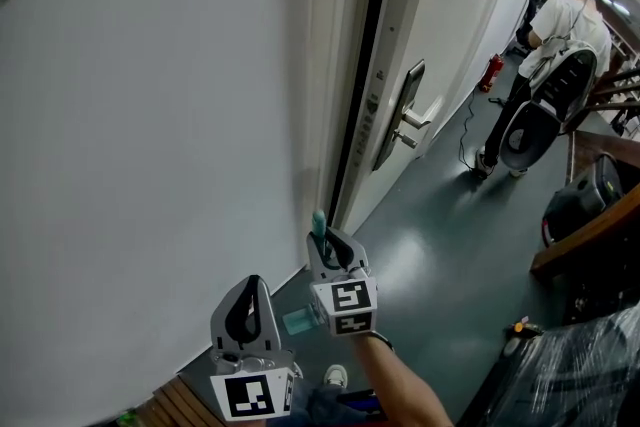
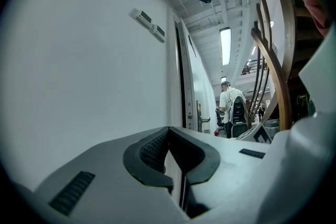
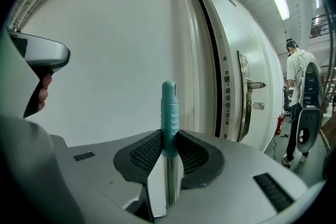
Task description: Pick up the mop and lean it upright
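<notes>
Right tongs (image 3: 169,139) pinch the mop (image 3: 169,107) upright by the wall (image 1: 150,165); left tongs (image 2: 168,131) are pressed together, empty. Released at a poor lean, it could slide along that smooth wall.

So the right gripper (image 1: 328,240) is clamped on the mop handle (image 3: 169,107), forearm (image 1: 405,385) reaching forward. The left gripper (image 1: 247,307) sits just beside it, jaws pressed together, empty.
</notes>
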A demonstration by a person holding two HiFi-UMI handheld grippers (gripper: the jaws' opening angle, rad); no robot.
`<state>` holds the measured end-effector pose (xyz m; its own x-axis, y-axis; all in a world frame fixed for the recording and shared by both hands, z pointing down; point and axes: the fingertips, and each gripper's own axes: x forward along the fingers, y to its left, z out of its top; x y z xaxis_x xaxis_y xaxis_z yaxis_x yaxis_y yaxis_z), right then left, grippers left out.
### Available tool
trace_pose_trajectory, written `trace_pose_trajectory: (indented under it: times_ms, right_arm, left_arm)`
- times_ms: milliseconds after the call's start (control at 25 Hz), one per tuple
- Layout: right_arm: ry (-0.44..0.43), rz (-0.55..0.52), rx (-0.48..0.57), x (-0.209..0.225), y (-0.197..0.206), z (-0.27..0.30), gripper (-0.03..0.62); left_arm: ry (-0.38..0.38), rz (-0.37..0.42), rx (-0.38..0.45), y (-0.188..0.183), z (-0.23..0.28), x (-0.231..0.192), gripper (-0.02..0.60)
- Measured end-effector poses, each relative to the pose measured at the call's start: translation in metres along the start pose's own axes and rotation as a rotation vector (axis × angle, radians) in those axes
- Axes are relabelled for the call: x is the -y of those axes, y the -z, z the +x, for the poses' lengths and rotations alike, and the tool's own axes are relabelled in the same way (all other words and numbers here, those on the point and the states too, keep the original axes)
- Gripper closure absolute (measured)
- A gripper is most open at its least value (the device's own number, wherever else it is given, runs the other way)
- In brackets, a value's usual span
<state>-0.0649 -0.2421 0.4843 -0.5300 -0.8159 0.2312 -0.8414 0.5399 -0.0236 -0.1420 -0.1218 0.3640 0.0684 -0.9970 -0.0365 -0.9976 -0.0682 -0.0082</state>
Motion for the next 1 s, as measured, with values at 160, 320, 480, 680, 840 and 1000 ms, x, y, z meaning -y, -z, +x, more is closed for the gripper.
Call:
trace_pose_trajectory:
  times_ms: [160,320,480,680,840,1000]
  right_arm:
    - [0.017,0.013,-0.012,0.005,-0.002,0.021,0.490]
    - [0.038,0.015,-0.015,0.009,-0.003,0.040,0.488]
    - [0.061,0.006,-0.021,0.011,-0.003,0.056,0.490]
    - [0.049,0.011,-0.029,0.009,-0.006,0.072,0.490]
    - [0.054,0.009,-0.035,0.007,-0.006,0.082,0.488]
    - [0.052,0.004,-0.043,0.007,-0.005,0.092,0.488]
  left_arm:
    - [-0.003,-0.002,-0.009,0.003,0.002,-0.003,0.569]
    - [-0.006,-0.003,-0.012,0.005,0.003,-0.007,0.569]
    - [-0.011,-0.002,-0.016,0.005,0.001,-0.012,0.569]
    - [-0.016,-0.003,-0.020,0.009,0.004,-0.016,0.569]
    - [-0.016,-0.002,-0.035,0.014,0.002,-0.020,0.569]
    - [-0.005,0.002,-0.054,0.022,0.002,-0.018,0.569]
